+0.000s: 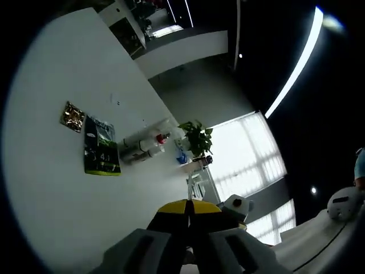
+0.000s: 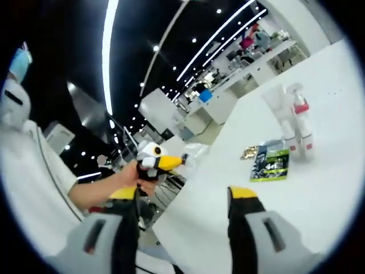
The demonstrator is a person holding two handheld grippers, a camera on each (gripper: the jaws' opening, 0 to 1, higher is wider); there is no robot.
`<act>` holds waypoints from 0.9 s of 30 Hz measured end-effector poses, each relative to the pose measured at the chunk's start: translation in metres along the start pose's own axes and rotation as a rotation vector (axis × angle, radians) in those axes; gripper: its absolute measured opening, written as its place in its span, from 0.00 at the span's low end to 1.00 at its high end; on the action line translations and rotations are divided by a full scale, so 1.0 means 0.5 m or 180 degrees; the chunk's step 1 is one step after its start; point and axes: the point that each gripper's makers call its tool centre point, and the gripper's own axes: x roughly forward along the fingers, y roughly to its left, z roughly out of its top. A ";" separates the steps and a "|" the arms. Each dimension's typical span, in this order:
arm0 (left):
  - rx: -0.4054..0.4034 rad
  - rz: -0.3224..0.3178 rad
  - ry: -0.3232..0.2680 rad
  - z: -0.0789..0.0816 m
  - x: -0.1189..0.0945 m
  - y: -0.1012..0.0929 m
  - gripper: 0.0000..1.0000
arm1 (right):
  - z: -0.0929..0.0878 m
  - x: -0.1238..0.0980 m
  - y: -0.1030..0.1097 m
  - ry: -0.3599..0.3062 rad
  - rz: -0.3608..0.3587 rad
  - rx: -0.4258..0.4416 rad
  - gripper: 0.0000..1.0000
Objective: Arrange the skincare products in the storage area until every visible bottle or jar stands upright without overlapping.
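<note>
On the white table (image 1: 51, 188) a clear tube (image 2: 278, 105) and a white spray bottle with a red collar (image 2: 301, 117) stand close together, apparently upright. They show again as a bottle group (image 1: 144, 146) in the left gripper view. Beside them lie a flat dark green sachet pack (image 1: 101, 147) (image 2: 270, 164) and a small gold packet (image 1: 72, 116) (image 2: 249, 152). My left gripper (image 1: 188, 206) is shut with nothing in it, well short of the bottles. My right gripper (image 2: 182, 194) stands open and empty, off the table's near edge. A hand holds the left gripper (image 2: 155, 160) in the air to the left.
A potted plant (image 1: 197, 137) and small items stand past the table's far end, before bright windows (image 1: 251, 160). A person in white (image 2: 34, 171) is at the left. More desks (image 2: 228, 97) fill the office behind. The table edge (image 2: 188, 188) runs near my right jaws.
</note>
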 end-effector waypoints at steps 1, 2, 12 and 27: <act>-0.0018 0.0017 -0.0002 0.003 0.001 0.006 0.00 | 0.003 -0.004 -0.002 -0.0023 -0.0029 0.0015 0.65; -0.0036 0.0028 -0.0006 0.006 0.001 0.012 0.00 | 0.008 -0.007 -0.004 -0.0065 -0.0057 0.0022 0.66; -0.0135 0.0300 -0.0164 0.062 0.006 0.091 0.01 | 0.008 -0.044 -0.036 -0.0049 -0.0317 0.0034 0.72; -0.0282 0.0912 -0.0275 0.127 0.000 0.239 0.01 | -0.012 -0.051 -0.049 0.0102 -0.0377 0.0065 0.72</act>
